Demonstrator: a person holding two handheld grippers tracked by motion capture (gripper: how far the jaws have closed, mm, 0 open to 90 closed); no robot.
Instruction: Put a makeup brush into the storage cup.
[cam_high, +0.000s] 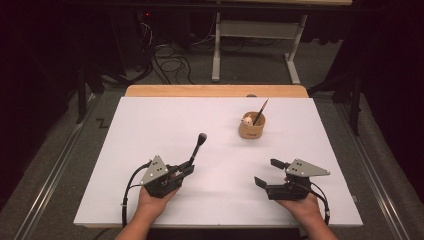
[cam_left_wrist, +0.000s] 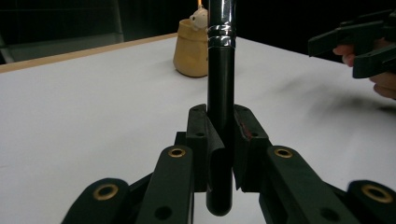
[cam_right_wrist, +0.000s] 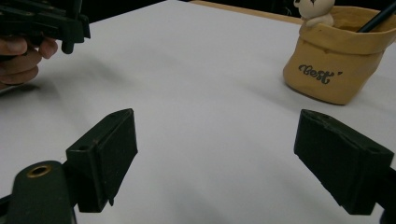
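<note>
Two black jaws of the left gripper (cam_left_wrist: 219, 154) pinch a smooth, glossy black brush handle (cam_left_wrist: 220, 93) with a silvery band, rounded at its butt end, which points forward and up from the gripper. Ahead and to its right stands a tan, sack-shaped holder (cam_high: 251, 127) with a small white bear figure (cam_high: 246, 119) and a thin dark stick (cam_high: 260, 111) inside. Jaws of the right gripper (cam_right_wrist: 229, 158) are spread wide over the matte white table (cam_high: 165, 125), the holder ahead of them.
</note>
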